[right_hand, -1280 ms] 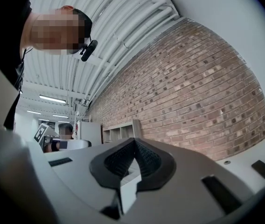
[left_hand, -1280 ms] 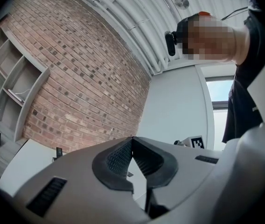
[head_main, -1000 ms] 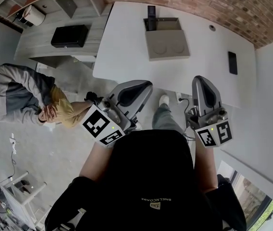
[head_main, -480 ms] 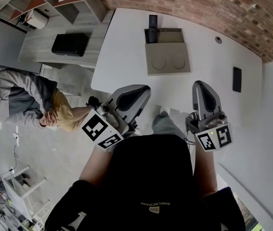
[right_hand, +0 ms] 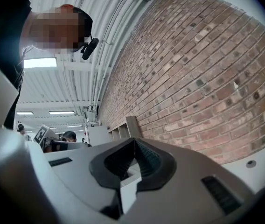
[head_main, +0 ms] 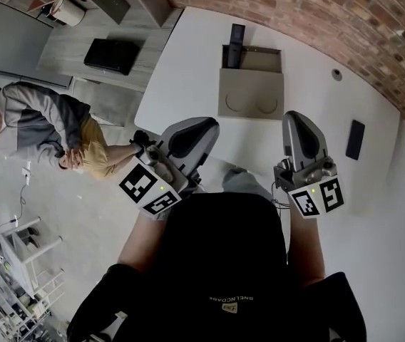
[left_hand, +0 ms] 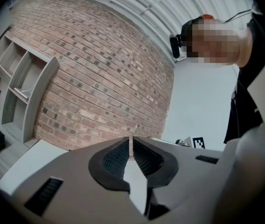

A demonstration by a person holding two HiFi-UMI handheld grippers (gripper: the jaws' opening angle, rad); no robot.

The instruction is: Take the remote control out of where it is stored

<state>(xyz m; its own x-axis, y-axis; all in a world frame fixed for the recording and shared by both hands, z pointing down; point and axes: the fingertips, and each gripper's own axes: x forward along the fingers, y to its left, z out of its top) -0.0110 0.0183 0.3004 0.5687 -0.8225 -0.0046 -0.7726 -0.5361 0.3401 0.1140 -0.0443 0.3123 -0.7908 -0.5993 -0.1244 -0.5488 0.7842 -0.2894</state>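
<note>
A black remote control (head_main: 237, 35) stands upright in the back slot of a beige organiser tray (head_main: 252, 95) on the white table (head_main: 188, 70). My left gripper (head_main: 204, 125) is held in front of my body, near the table's front edge and well short of the tray. Its jaws are shut with nothing between them, and its view (left_hand: 131, 141) shows only the brick wall. My right gripper (head_main: 293, 117) hovers over the table's near part to the right, also shut and empty (right_hand: 134, 142). Neither touches the tray or the remote.
A black phone (head_main: 356, 140) lies on the table at the right, near a round cable hole (head_main: 336, 75). A person (head_main: 42, 127) sits on the floor side at the left. A black box (head_main: 113, 54) rests on a low grey shelf unit. A brick wall (head_main: 316, 13) runs behind the table.
The table, tray and remote have slid lower and rightward in the head view as my head moved. Both grippers stay shut and in nearly the same place before my body.
</note>
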